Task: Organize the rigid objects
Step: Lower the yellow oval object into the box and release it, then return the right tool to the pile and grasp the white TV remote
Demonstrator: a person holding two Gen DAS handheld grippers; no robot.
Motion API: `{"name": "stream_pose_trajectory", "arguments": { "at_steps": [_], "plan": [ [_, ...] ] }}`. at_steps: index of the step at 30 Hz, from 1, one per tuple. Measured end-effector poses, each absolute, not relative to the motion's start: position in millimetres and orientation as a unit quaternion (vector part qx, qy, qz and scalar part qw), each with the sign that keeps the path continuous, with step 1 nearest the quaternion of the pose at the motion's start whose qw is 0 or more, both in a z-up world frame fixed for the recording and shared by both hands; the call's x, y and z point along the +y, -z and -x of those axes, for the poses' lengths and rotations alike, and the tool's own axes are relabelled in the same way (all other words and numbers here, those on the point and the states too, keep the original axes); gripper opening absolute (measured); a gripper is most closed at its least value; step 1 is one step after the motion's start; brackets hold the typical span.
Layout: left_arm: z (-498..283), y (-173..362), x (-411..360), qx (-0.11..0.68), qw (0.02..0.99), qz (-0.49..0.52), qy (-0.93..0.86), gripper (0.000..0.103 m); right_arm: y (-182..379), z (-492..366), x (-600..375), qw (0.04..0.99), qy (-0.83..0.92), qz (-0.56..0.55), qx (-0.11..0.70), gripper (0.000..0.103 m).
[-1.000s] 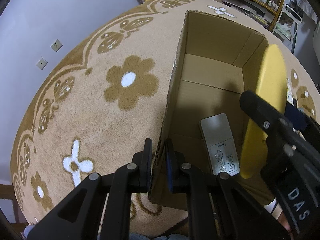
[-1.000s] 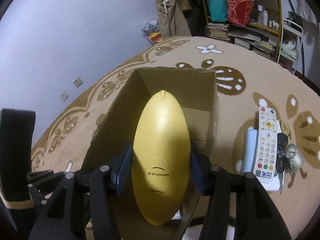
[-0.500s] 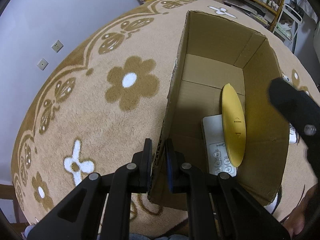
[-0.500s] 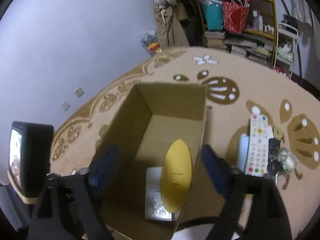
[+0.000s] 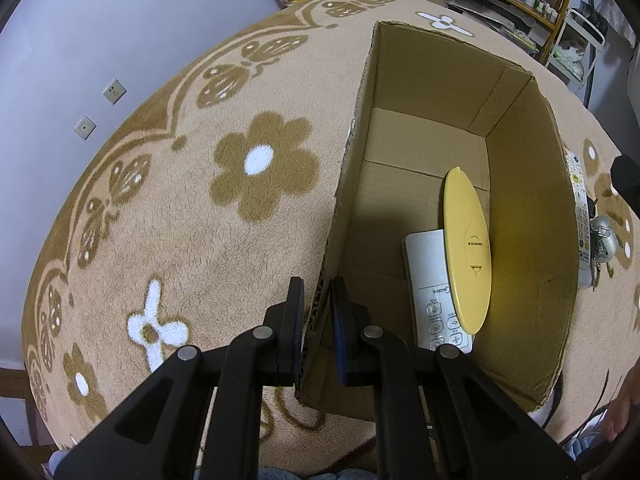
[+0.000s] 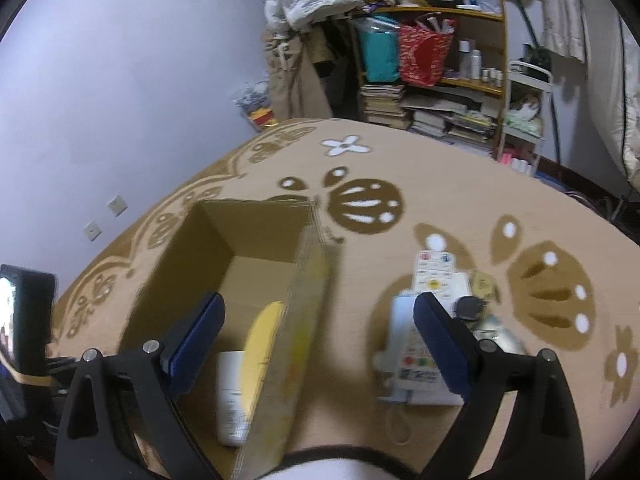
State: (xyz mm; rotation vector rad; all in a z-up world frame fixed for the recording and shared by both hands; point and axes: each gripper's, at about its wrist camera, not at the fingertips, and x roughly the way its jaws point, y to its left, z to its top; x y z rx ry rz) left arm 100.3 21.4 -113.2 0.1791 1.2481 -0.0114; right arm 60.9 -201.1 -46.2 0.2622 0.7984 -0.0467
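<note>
The left gripper [image 5: 316, 312] is clamped on the near wall of the open brown cardboard box [image 5: 532, 184], one finger outside the wall and one inside. Inside that box, a flat yellow oval plastic case [image 5: 466, 248] lies on the floor against the right wall, partly overlapping a white air-conditioner remote control [image 5: 426, 276] beneath it.

The right gripper [image 6: 320, 332] has just been opening and its jaws now stand wide apart with nothing between the pads — it hovers above the box's right wall, one blue-padded finger [image 6: 200, 332] over the box interior and the other over the rug. The right-wrist view is blurred. Beyond it, on the beige rug with brown flower patterns [image 6: 440, 184], a second white remote with coloured buttons [image 6: 430, 276] lies among a small cluster of objects just beside the box — a pale blue cylindrical item [image 6: 400, 320] and what looks like a bunch of keys [image 6: 472, 308]. A cluttered wooden bookshelf [image 6: 440, 60] stands at the rug's far edge.
</note>
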Motion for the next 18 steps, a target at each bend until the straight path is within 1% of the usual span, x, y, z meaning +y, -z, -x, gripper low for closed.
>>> {"name": "stream_pose_trajectory", "arguments": {
  "at_steps": [10,18],
  "plan": [
    [-100,113,22,0.583,0.808,-0.086,0.005,0.012,72,-62,-239,0.904,0.064,-0.155,0.393,0.1],
    [-100,113,22,0.583,0.808,-0.086,0.005,0.012,100,-65,-252,0.893,0.076,-0.171,0.41,0.1]
  ]
}}
